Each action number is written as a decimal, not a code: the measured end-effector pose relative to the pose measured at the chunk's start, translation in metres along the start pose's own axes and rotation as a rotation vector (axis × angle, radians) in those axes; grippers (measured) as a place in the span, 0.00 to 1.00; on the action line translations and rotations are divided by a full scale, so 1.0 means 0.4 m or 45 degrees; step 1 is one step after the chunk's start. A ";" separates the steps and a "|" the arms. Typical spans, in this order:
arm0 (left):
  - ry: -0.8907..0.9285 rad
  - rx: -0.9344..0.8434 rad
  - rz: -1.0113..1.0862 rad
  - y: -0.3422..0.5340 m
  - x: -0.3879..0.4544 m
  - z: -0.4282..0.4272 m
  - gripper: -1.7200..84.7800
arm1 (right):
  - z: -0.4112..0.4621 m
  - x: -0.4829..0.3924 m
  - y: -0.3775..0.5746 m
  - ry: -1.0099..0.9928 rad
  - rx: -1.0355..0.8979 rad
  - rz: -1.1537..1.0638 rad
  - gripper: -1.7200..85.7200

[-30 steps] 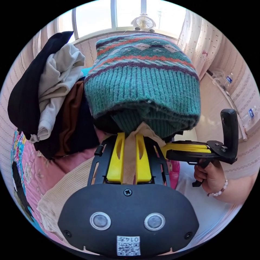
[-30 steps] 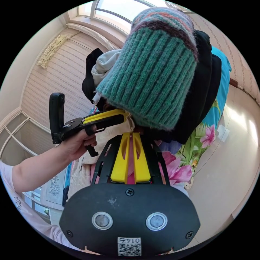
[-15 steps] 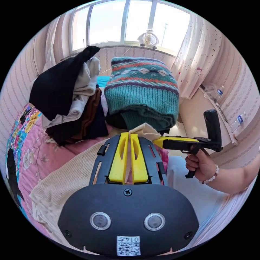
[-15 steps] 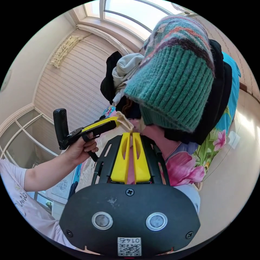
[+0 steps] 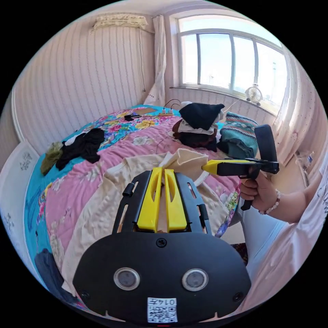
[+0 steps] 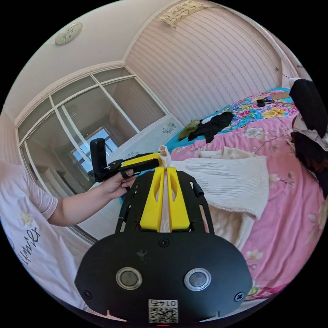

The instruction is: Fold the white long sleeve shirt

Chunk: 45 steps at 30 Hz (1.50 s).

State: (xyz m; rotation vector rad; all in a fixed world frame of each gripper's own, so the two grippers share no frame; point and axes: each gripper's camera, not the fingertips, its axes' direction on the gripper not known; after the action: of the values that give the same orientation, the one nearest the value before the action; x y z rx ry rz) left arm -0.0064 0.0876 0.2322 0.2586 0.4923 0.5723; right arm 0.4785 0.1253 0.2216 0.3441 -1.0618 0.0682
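The cream-white long sleeve shirt [image 5: 102, 205] lies spread on the pink bedspread [image 5: 68, 191], one edge lifted and bunched. My left gripper [image 5: 163, 169] is shut on that raised cloth. The right gripper [image 5: 206, 167], held in a hand, comes in from the right and pinches the same fold just beside it. In the right gripper view, my right gripper [image 6: 165, 168] is shut on the shirt [image 6: 225, 177], whose ribbed panel hangs down toward the bed. The left gripper [image 6: 159, 158] holds a tuft of the cloth right above my jaws.
A heap of dark and pale clothes [image 5: 196, 128] and a teal knit sweater [image 5: 239, 131] sit near the window. Black and olive garments [image 5: 80, 147] lie at the bed's far side. A small fan [image 5: 254, 94] stands on the sill. Glass doors [image 6: 85, 119] are behind the person.
Both views have pulled back from the clothes heap and teal sweater, which now look small and far. Both grippers stay shut on the shirt's edge, close together, now raised over the bed.
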 end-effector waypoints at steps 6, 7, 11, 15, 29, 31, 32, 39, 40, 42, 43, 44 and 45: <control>0.011 -0.043 -0.241 0.148 -0.206 0.028 0.01 | 0.295 -0.047 -0.037 0.003 -0.264 0.016 0.03; 0.034 -0.018 -0.250 0.152 -0.236 0.022 0.01 | 0.325 -0.063 -0.048 0.014 -0.268 -0.007 0.03; 0.081 0.105 -0.247 0.150 -0.348 -0.013 0.01 | 0.439 -0.122 -0.105 0.073 -0.277 -0.101 0.03; -0.007 0.026 -0.343 0.216 -0.485 0.016 0.01 | 0.583 -0.152 -0.134 0.055 -0.414 -0.173 0.05; -0.068 -0.102 -0.536 0.351 -0.616 0.063 0.07 | 0.606 0.035 -0.168 0.819 -0.639 -0.152 0.08; -0.122 -0.147 -0.569 0.341 -0.627 0.107 0.08 | 0.591 0.077 -0.176 0.886 -0.620 -0.071 0.08; -0.132 -0.194 -0.598 0.341 -0.640 0.144 0.08 | 0.595 0.107 -0.178 0.923 -0.637 -0.011 0.08; -0.076 -0.414 -0.609 0.355 -0.677 0.207 0.02 | 0.673 0.154 -0.186 0.879 -0.705 0.019 0.09; -0.074 -0.432 -0.573 0.361 -0.679 0.204 0.01 | 0.688 0.150 -0.192 0.886 -0.712 0.003 0.09; -0.023 -0.390 -0.596 0.371 -0.698 0.182 0.01 | 0.707 0.144 -0.203 0.890 -0.729 -0.023 0.09; 0.003 -0.366 -0.643 0.372 -0.721 0.153 0.01 | 0.715 0.140 -0.217 0.882 -0.749 -0.024 0.09; 0.001 -0.322 -0.650 0.365 -0.741 0.111 0.01 | 0.718 0.131 -0.238 0.865 -0.756 -0.038 0.09; -0.008 -0.296 -0.630 0.358 -0.750 0.087 0.01 | 0.717 0.124 -0.251 0.860 -0.739 -0.057 0.09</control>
State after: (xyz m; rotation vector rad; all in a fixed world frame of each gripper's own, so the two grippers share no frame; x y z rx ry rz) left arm -0.2722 0.0284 0.4257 -0.0856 0.4578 0.1416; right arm 0.2830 -0.0635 0.3661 -0.1820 -0.3692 -0.1555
